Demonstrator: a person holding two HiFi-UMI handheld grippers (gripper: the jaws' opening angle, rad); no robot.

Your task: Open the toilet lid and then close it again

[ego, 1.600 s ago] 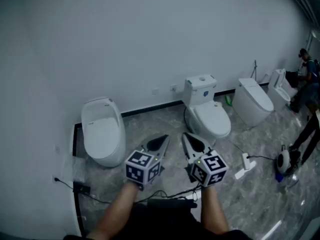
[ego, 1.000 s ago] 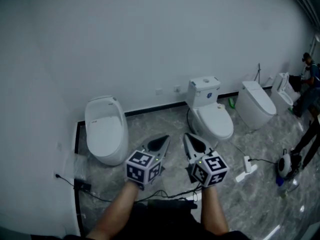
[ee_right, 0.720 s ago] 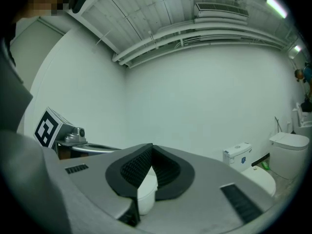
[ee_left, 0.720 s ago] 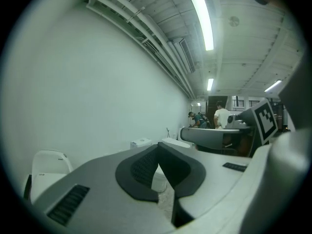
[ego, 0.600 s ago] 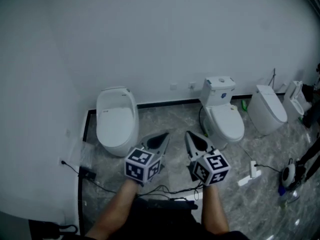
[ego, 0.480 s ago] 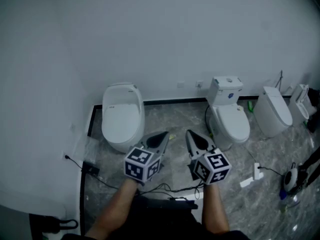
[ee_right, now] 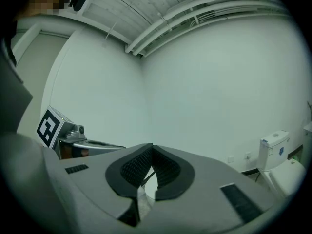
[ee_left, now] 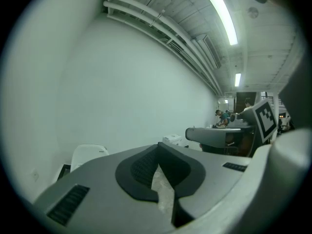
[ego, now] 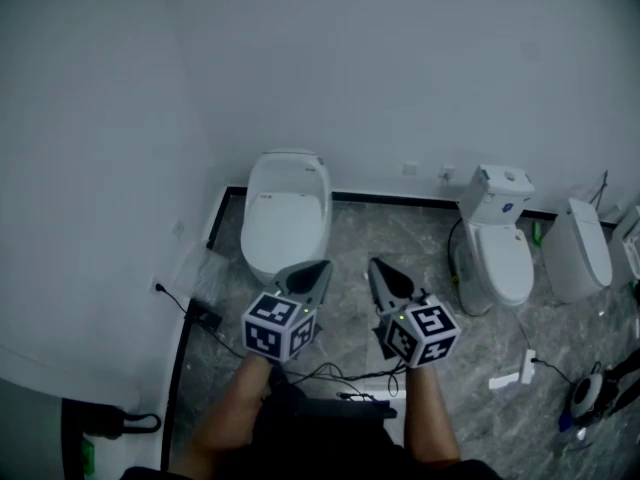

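A white tankless toilet (ego: 286, 211) stands against the wall with its lid (ego: 283, 220) down; in the left gripper view the toilet (ee_left: 87, 154) shows low at the left. My left gripper (ego: 318, 268) is shut and empty, held in the air just in front of the bowl. Beside it my right gripper (ego: 378, 267) is also shut with nothing in it. In the left gripper view the left gripper (ee_left: 157, 156) has its jaws together. The right gripper (ee_right: 151, 156) looks the same in its own view. Neither touches the toilet.
A second toilet with a tank (ego: 497, 246) stands to the right, a third toilet (ego: 581, 249) beyond it. Black cables (ego: 330, 374) and a power brick (ego: 206, 318) lie on the marble floor. The wall corner is at the left. People (ee_left: 225, 117) are far off.
The view has swung left: the tankless toilet has moved from the left of the picture to the centre, straight ahead of both grippers. Both grippers stayed shut.
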